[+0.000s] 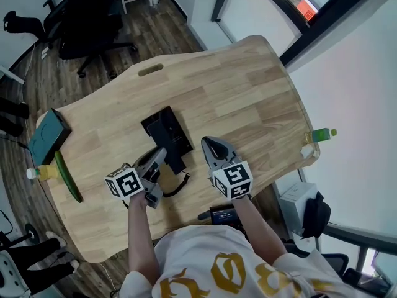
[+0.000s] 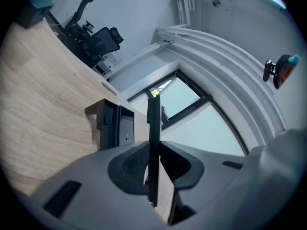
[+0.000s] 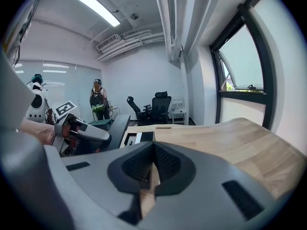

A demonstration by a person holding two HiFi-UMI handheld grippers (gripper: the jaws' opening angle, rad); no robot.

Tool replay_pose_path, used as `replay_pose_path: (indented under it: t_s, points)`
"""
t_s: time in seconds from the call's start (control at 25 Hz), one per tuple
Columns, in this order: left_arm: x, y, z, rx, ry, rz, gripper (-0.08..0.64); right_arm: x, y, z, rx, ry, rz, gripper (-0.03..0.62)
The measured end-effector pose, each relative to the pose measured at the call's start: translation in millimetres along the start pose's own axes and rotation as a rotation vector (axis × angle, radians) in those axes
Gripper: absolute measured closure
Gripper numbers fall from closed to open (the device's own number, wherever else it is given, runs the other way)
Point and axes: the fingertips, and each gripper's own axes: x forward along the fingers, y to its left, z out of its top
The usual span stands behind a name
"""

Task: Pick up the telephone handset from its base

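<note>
**Left gripper view: handset clamped, off its base**

The left gripper (image 1: 156,161) grips the telephone handset (image 2: 153,138) edge-on, just short of the base (image 2: 112,126). Right of the base, the right gripper (image 3: 152,163) hovers with jaws together, empty. The lift looks underway. Next I'd raise it steadily, minding the coiled cord (image 1: 178,187).

Your pale wooden table (image 1: 248,85) carries a teal box (image 1: 49,136) at its left edge, with a long green object (image 1: 67,176) and a yellow-filled bottle (image 1: 38,173) just beside it. A green bottle (image 1: 319,135) sits at the right edge. Black office chairs (image 1: 93,17) stand beyond.
</note>
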Motion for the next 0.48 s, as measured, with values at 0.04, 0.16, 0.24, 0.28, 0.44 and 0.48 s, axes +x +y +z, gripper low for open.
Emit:
replay_pose_path:
  t_s: [0.04, 0.16, 0.24, 0.28, 0.44, 0.48]
  points:
    - [-3, -3, 1, 0.009, -0.004, 0.000, 0.486, -3, 1, 3, -0.005, -0.009, -0.003, 0.588]
    - [-11, -11, 0, 0.022, -0.015, -0.006, 0.486, -11, 4, 9, -0.017, -0.030, -0.013, 0.586]
    - [-16, -16, -3, 0.028, -0.015, -0.011, 0.486, -16, 6, 12, -0.009, -0.042, -0.019, 0.588]
    - [-18, -18, -4, 0.031, -0.015, -0.014, 0.486, -19, 6, 13, 0.003, -0.050, -0.022, 0.588]
    - [-28, -27, -11, 0.042, -0.013, -0.022, 0.486, -29, 10, 16, 0.019, -0.072, -0.026, 0.588]
    - [-30, -30, -12, 0.048, -0.012, -0.025, 0.488, -32, 12, 17, 0.013, -0.077, -0.027, 0.588]
